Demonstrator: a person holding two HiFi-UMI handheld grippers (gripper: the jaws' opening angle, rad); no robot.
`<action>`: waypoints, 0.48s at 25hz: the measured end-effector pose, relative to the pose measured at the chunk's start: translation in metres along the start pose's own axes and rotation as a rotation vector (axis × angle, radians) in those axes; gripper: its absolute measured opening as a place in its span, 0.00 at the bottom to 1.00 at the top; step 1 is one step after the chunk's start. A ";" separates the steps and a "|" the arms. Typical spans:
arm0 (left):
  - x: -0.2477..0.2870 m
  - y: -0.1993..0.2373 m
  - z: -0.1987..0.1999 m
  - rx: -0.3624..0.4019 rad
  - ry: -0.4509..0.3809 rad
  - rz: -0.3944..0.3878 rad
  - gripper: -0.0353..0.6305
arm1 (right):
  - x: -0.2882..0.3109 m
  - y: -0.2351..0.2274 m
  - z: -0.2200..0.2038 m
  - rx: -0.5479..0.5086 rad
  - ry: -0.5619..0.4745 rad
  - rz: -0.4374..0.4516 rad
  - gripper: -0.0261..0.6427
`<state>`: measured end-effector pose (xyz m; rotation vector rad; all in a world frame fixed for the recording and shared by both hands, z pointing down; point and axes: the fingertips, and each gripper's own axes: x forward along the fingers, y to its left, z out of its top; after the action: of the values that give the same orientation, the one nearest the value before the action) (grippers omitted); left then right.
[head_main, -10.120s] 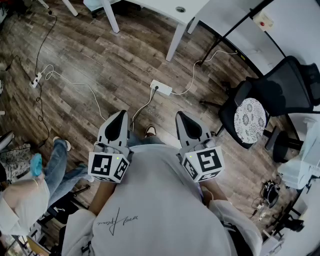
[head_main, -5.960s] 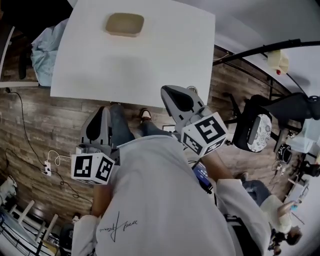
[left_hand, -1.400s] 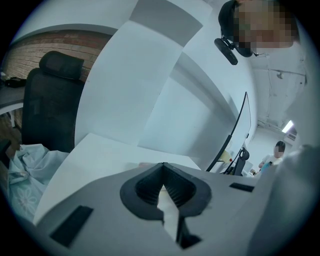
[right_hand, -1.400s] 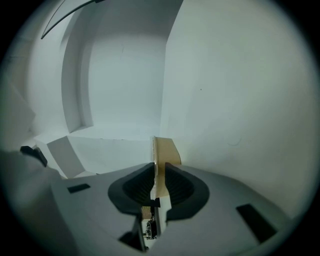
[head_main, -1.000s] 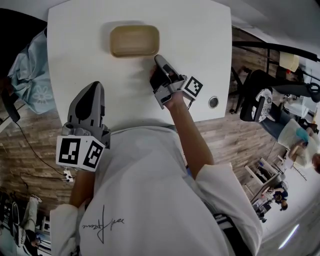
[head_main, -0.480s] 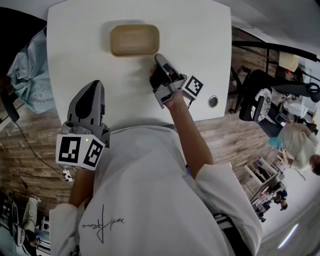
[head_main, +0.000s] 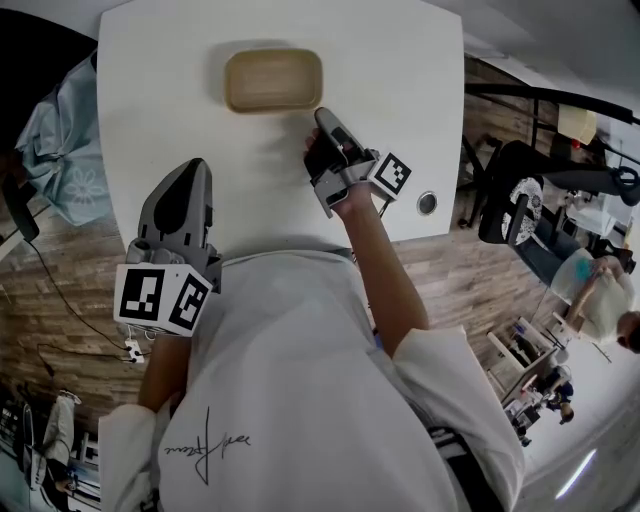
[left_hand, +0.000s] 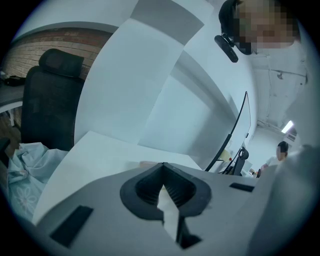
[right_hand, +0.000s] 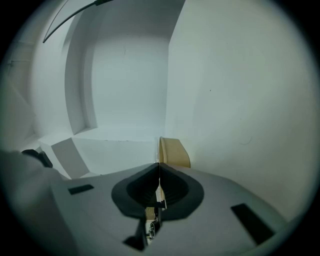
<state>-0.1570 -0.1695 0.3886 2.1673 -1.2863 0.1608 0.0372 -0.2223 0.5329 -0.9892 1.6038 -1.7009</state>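
A tan oblong tray (head_main: 272, 80) lies on the white table (head_main: 400, 80) toward its far side. My right gripper (head_main: 321, 113) is rolled on its side, its tip just off the tray's near right corner. In the right gripper view the jaws (right_hand: 159, 165) are shut with nothing between them, and the tray (right_hand: 175, 151) shows just beyond the tip. My left gripper (head_main: 196, 164) hovers over the table's near left part, well short of the tray. Its jaws (left_hand: 163, 165) are shut and empty.
A light blue cloth (head_main: 62, 130) lies on a dark chair left of the table, also visible as the cloth (left_hand: 20, 165) and black chair (left_hand: 47, 100). A cable hole (head_main: 427, 203) is near the table's right front. A black office chair (head_main: 520, 200) and people (head_main: 600, 300) are at right.
The right gripper's jaws, a narrow gap apart earlier, have come together. The head view has shifted slightly; the left gripper has stayed put.
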 end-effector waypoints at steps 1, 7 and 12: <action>0.000 0.000 0.000 -0.001 -0.001 0.000 0.06 | 0.000 0.000 0.000 -0.003 0.000 0.000 0.06; -0.001 0.001 0.001 -0.004 -0.007 -0.003 0.06 | 0.001 0.005 0.001 -0.017 0.002 0.008 0.06; -0.002 0.003 0.002 -0.008 -0.014 -0.004 0.06 | 0.001 0.009 0.000 -0.024 0.003 0.014 0.06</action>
<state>-0.1611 -0.1699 0.3874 2.1678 -1.2879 0.1396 0.0362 -0.2241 0.5240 -0.9858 1.6334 -1.6783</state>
